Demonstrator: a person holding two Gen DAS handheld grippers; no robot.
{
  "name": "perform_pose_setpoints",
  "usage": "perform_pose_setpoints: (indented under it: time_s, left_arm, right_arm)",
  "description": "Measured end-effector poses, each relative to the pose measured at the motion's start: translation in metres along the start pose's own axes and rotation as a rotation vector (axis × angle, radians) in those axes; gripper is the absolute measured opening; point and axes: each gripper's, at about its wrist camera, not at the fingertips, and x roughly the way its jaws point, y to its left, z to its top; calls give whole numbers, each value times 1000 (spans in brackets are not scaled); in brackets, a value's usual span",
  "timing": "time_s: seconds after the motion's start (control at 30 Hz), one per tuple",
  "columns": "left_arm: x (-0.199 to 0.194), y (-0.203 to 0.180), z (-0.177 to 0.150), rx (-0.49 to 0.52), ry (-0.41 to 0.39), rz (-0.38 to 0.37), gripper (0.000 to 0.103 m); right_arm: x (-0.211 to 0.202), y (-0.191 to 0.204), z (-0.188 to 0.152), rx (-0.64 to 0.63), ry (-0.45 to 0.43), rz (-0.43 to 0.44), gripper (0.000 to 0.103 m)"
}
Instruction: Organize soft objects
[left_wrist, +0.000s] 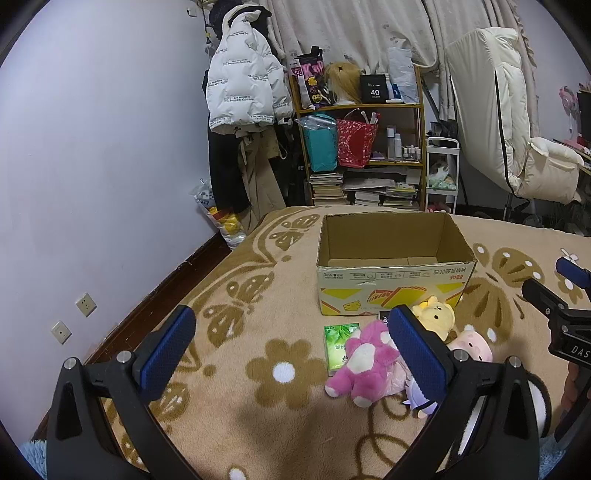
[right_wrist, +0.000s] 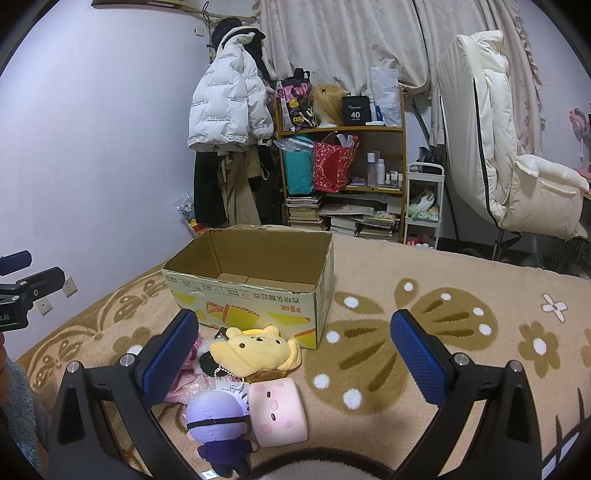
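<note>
Both grippers, left (left_wrist: 291, 350) and right (right_wrist: 295, 354), spread wide, holding nothing; plush toys (right_wrist: 258, 350) piled just near the empty cardboard box (right_wrist: 258, 295).

Rear left wall (left_wrist: 92, 129) plain pale lilac, unmarked; two switch or socket plates (left_wrist: 85, 304) low on it; dark wooden skirting (left_wrist: 177, 275) along its base. Cream patterned curtains (right_wrist: 351, 40) drawn across the far side. Wooden shelf unit (right_wrist: 341, 129) against the curtains, stocked with bags, bottles and stacked books; white puffer jacket (left_wrist: 240, 85) hung beside it over darker garments. Narrow white trolley (right_wrist: 424, 206) right of the shelves; cream padded chair (right_wrist: 517, 177) further right. Tan blanket (right_wrist: 424, 314) with brown butterfly and flower pattern covers the foreground; lighting even, artificial.
</note>
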Motion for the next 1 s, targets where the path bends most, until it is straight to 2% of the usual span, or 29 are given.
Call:
perform_pose_setpoints:
  time_s: [1.0]
  left_arm:
    - [4,-4,-2,26,13,-4,103]
  right_arm:
    - [1,0,0,3,4,-1,103]
